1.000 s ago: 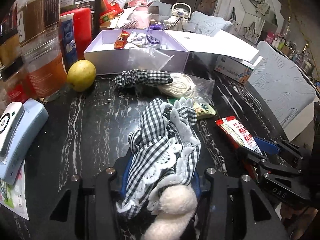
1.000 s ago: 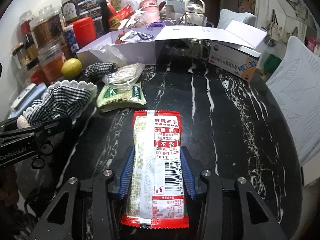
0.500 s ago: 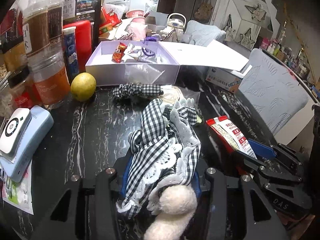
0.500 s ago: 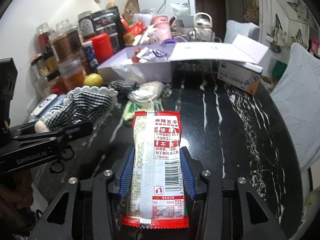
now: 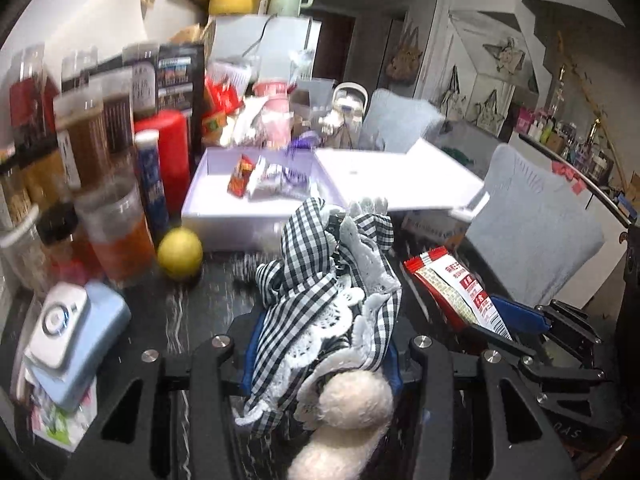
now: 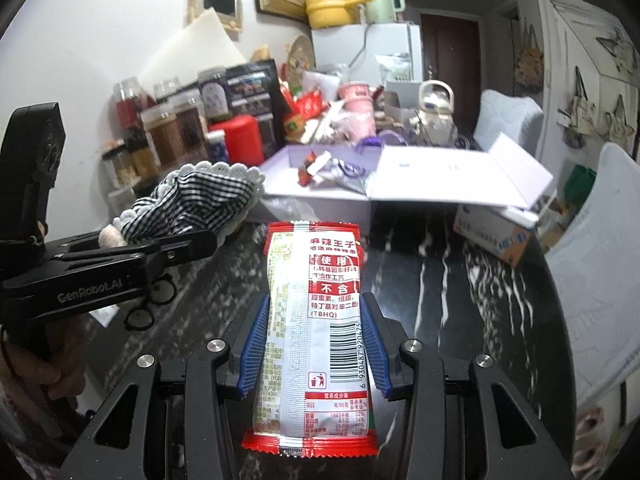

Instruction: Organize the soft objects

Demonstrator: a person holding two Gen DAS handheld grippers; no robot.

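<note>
My left gripper [image 5: 320,344] is shut on a black-and-white checked cloth piece with lace trim and white pompoms [image 5: 332,280], held above the black marble table [image 5: 192,308]. It also shows in the right wrist view [image 6: 196,200], at the left. My right gripper [image 6: 314,336] is shut on a red-and-white snack packet [image 6: 316,300], also lifted; the packet shows in the left wrist view [image 5: 456,288] at the right. An open lilac box [image 5: 240,208] with small packets inside stands straight ahead, its lid [image 5: 400,180] lying open to the right.
Jars and bottles [image 5: 96,152] crowd the left edge. A yellow lemon [image 5: 180,252] lies in front of the box. A blue and white device [image 5: 68,340] sits near left. A small carton [image 6: 500,232] lies under the lid. A padded chair [image 5: 536,224] stands on the right.
Both grippers have risen and tilted up with their loads. The table items below have dropped out of view, and the box and the back wall now show more.
</note>
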